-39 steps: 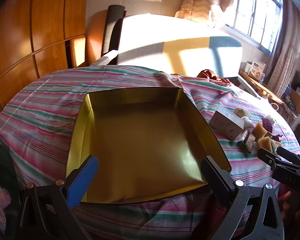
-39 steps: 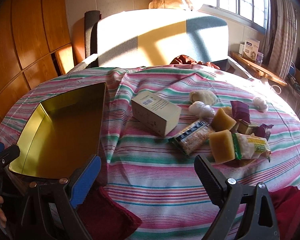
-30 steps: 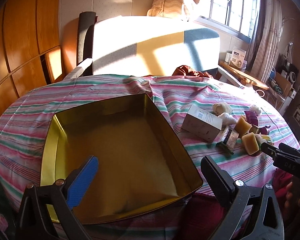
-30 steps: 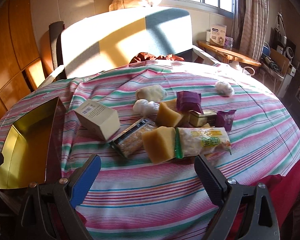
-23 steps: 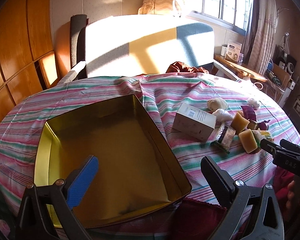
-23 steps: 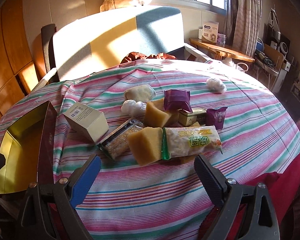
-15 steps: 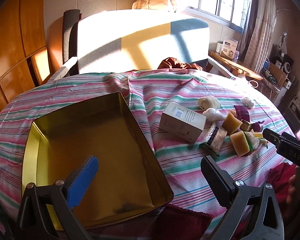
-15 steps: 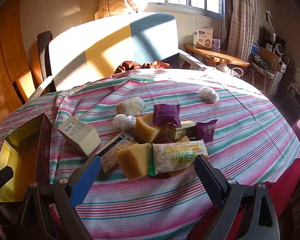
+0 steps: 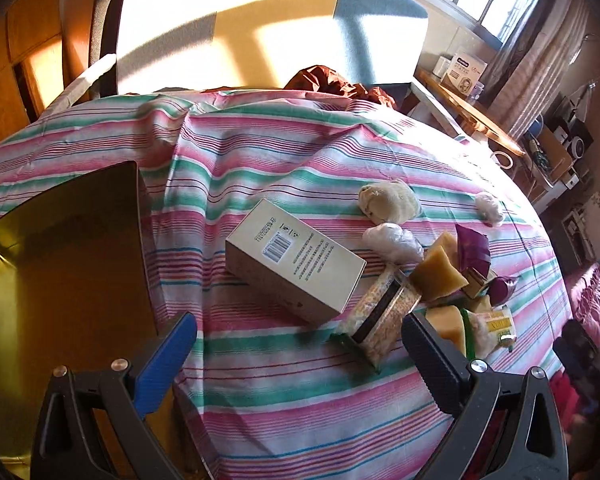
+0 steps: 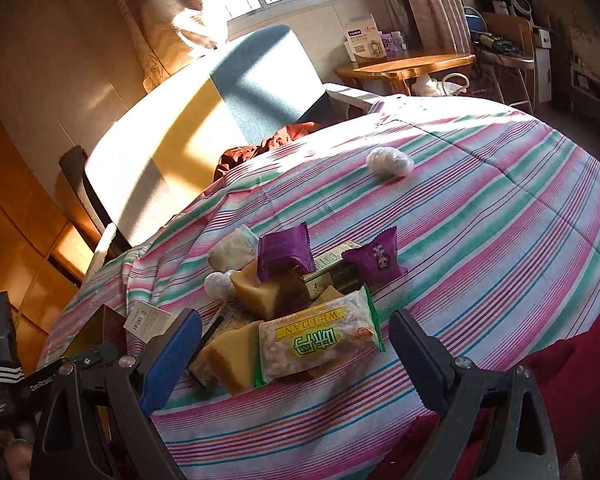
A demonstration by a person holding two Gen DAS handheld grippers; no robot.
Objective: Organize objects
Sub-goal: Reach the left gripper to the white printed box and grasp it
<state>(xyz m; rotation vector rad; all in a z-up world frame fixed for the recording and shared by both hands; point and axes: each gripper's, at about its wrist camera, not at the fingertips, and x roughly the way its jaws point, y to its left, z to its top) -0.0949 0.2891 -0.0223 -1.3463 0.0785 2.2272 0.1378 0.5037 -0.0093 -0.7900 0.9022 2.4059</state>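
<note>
The right claw [image 10: 294, 344] is wide open, holding nothing; the snack packet [image 10: 320, 344] lies on the table [image 10: 500, 240] between its tips.

Between the left gripper [image 9: 300, 344]'s spread fingers lies bare striped tablecloth [image 9: 284, 392] — open room up to the cream box [image 9: 296, 266], which blocks the way straight ahead. The gold tin [image 9: 64, 280]'s wall stands just outside the blue finger. Between the right gripper [image 10: 296, 344]'s fingers the snack pile [image 10: 300, 300] fills the gap — beyond the black finger, cloth lies free.
</note>
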